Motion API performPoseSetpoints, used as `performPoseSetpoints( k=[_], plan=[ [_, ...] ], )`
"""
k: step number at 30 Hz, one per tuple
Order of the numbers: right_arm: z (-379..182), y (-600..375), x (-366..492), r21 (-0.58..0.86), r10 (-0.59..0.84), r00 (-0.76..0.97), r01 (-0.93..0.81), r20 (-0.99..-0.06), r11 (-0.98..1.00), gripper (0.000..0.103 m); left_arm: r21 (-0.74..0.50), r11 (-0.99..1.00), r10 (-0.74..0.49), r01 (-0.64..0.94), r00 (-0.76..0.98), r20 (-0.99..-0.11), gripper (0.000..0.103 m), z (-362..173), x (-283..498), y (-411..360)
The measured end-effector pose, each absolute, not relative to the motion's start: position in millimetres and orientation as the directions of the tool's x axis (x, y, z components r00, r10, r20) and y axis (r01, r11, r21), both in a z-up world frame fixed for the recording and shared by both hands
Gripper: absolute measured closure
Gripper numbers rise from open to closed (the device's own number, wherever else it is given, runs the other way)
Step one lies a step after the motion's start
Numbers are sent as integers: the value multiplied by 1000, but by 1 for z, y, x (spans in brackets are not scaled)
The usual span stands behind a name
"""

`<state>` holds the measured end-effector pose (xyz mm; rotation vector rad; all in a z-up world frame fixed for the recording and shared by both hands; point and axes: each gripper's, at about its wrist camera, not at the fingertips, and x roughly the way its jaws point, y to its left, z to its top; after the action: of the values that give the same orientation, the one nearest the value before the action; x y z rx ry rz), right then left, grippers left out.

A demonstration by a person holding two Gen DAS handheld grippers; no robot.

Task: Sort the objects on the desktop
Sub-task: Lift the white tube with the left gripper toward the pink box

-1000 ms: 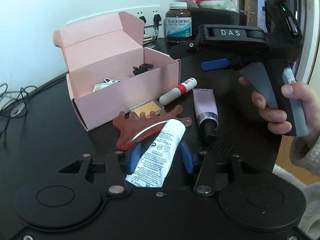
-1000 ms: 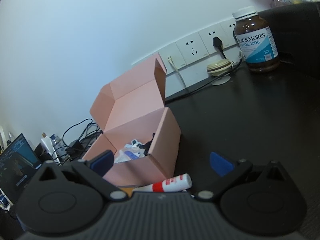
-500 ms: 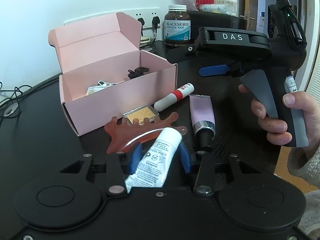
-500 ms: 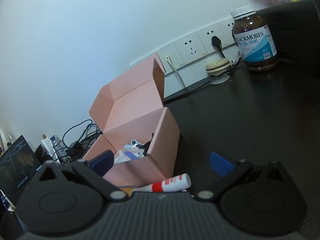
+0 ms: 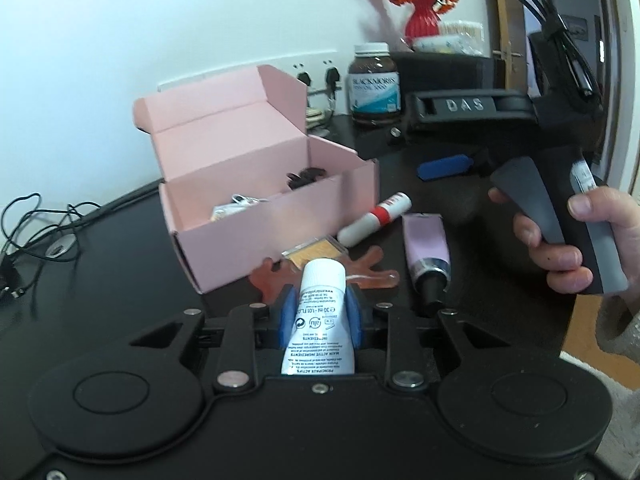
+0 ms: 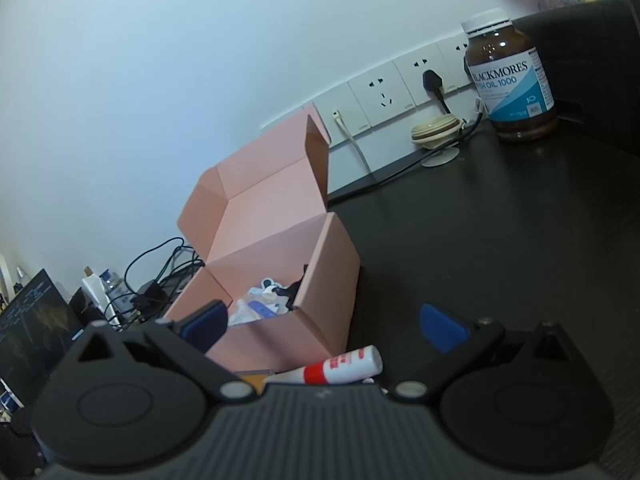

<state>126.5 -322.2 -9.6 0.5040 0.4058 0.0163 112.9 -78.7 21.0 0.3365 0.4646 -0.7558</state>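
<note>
My left gripper (image 5: pixel 319 312) is shut on a white tube (image 5: pixel 320 312), lifted above the black desk in front of the open pink box (image 5: pixel 256 236). Below the tube lie a reddish comb-like piece (image 5: pixel 372 264), a gold compact (image 5: pixel 316 250), a white-and-red stick (image 5: pixel 374 220) and a lilac tube (image 5: pixel 426 248). Small items sit inside the box. My right gripper (image 6: pixel 324 326) stands open above the white-and-red stick (image 6: pixel 340 368), right of the pink box (image 6: pixel 280 280), with nothing between its fingers. A hand (image 5: pixel 560 236) holds that gripper.
A brown supplement bottle (image 6: pixel 510 76) stands at the back by the wall sockets (image 6: pixel 400 92), near a dark box. A red vase with orange flowers (image 5: pixel 420 20) stands behind. Loose cables (image 5: pixel 36 220) lie at the left. The desk edge runs close on the right.
My left gripper has lifted the white tube off the desk and turned it upright between the fingers, moving a little toward the box. The right gripper has barely moved.
</note>
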Motion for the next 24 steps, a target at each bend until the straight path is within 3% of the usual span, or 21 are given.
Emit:
performPoseSetpoints(
  k=[24],
  plan=[
    [-11,-322,128,472,93,914,116,-395,874,1,156,763,-537,628,749,-389,76,52,125,-58]
  ],
)
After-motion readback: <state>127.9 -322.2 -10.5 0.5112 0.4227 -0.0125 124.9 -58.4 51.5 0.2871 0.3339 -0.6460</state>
